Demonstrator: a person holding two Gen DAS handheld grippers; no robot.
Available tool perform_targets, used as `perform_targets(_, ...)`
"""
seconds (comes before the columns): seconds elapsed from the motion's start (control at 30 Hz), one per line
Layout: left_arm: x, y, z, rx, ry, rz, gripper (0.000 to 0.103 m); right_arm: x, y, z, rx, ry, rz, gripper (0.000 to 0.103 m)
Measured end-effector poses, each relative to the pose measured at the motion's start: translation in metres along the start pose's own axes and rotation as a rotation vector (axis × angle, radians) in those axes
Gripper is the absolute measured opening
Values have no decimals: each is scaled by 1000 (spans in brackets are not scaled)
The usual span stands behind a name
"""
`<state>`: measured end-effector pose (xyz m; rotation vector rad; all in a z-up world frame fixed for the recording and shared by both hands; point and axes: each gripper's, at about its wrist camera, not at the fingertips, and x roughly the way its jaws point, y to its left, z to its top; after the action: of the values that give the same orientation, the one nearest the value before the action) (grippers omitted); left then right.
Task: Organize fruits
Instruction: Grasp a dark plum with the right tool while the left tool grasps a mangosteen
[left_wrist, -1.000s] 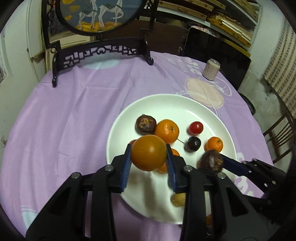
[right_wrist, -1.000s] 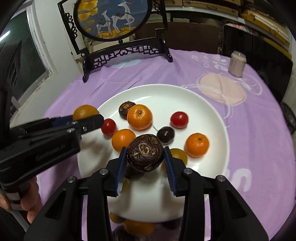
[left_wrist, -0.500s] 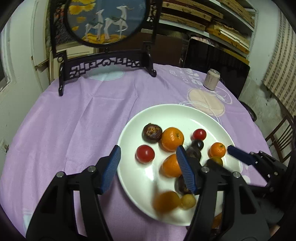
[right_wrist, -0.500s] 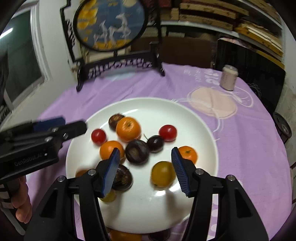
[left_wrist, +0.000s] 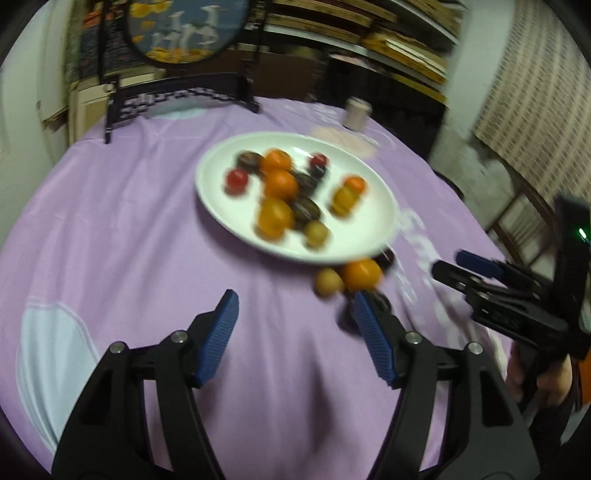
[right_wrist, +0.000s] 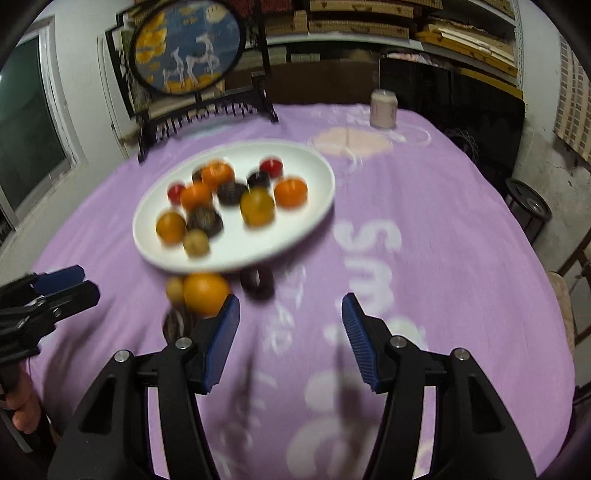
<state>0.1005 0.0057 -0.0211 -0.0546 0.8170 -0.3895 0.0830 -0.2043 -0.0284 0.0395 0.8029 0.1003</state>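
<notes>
Smooth round white plate heaped with fruit, orange loose on purple cloth by its rim – left hand-held gripper gaping, right hand-held gripper gaping too

The plate at frame centre is white and glossy. The tablecloth is matt purple cloth. Both grippers are matt black plastic with ribbed blue pads.

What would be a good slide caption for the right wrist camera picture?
Open right gripper above the purple tablecloth, white plate of fruit ahead, an orange waiting beside it.
</notes>
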Motion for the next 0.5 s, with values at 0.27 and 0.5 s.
perform_targets(0.27, 4, -12, -16, 29, 46, -10, 68, 12, 15, -9, -69, 38, -7, 58)
perform_targets(0.5, 0, 5, -20, -15, 53, -5, 68, 24, 18, 2, -101, 32, -17, 58)
